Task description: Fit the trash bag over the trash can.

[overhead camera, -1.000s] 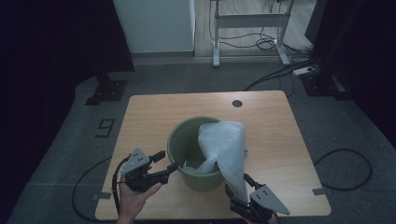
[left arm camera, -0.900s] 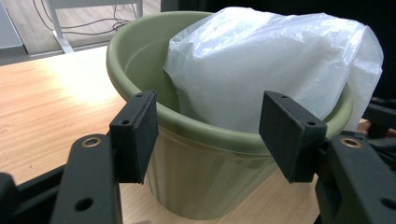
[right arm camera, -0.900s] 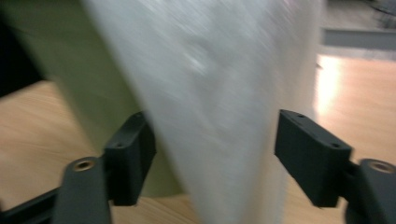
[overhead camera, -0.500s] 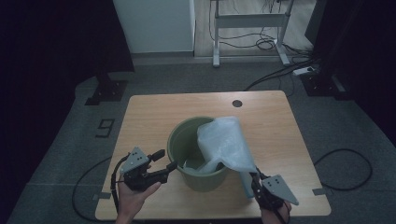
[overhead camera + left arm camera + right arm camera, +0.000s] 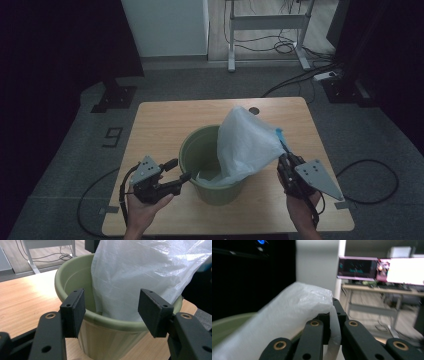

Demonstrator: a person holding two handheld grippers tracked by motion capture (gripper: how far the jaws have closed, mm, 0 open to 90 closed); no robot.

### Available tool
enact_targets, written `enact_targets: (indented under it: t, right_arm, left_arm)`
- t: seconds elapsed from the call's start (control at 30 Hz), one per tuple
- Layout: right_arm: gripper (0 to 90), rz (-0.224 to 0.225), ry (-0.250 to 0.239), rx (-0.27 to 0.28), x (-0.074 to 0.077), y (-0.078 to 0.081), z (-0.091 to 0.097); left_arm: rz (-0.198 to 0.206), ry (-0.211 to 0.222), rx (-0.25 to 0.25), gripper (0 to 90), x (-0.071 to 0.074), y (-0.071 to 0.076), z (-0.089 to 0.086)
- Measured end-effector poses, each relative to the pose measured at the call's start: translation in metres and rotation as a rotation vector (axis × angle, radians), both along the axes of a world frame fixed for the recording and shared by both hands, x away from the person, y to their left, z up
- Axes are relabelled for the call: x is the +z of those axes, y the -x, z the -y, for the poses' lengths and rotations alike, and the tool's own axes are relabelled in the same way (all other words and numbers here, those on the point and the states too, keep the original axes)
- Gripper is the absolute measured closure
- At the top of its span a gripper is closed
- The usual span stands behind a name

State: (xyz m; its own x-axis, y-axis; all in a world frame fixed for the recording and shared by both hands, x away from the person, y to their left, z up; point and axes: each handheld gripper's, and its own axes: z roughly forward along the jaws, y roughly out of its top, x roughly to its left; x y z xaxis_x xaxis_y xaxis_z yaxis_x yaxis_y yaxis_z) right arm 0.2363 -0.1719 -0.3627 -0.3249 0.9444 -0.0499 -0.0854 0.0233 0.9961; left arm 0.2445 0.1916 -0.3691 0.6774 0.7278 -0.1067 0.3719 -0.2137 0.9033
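A person seated at a wooden counter (image 5: 165,120) works a thin white plastic bag (image 5: 247,145) at the mouth of a green bucket (image 5: 192,150) that stands near the counter's middle. The right gripper (image 5: 285,157), whose jaws have just been closing, now has them pinched tight on the bag's upper edge and holds it above the bucket's right rim, so the film stretches in a slanted sheet from the grip down into the bucket, where its lower end lies. The left gripper (image 5: 182,176) waits at the bucket's left front, jaws partway open and holding nothing; its own camera looks across the near rim, which sits between the two pads without their pressing on it. The bag looks almost weightless, limp and slick: it will likely billow, cling and slide out of a shallow pinch, and a hard tug could tear it, so the hold belongs well in on a gathered fold of the open edge. The bucket, stiff and light, may tip or skid if the film is pulled sideways, and its rim is the natural place to steady it.
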Motion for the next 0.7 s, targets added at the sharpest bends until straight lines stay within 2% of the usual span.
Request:
enact_targets:
  t: [0.13, 0.27, 0.4, 0.7]
  right_arm:
    - [88.0, 0.022, 0.003, 0.060, 0.013, -0.001, -0.019]
    - [87.9, 0.017, 0.008, 0.121, 0.017, 0.000, -0.037]
    - [87.9, -0.001, 0.033, 0.176, 0.013, 0.003, -0.054]
    - [87.8, -0.040, 0.077, 0.237, 0.001, 0.006, -0.076]
  left_arm:
    - [0.015, 0.003, -0.004, 38.1, 0.005, 0.001, 0.001]
    - [0.029, 0.007, -0.004, 37.8, 0.010, 0.002, 0.002]
    - [0.039, 0.015, -0.004, 37.7, 0.015, 0.001, 0.004]
    - [0.034, 0.041, -0.040, 35.3, 0.020, -0.006, 0.020]
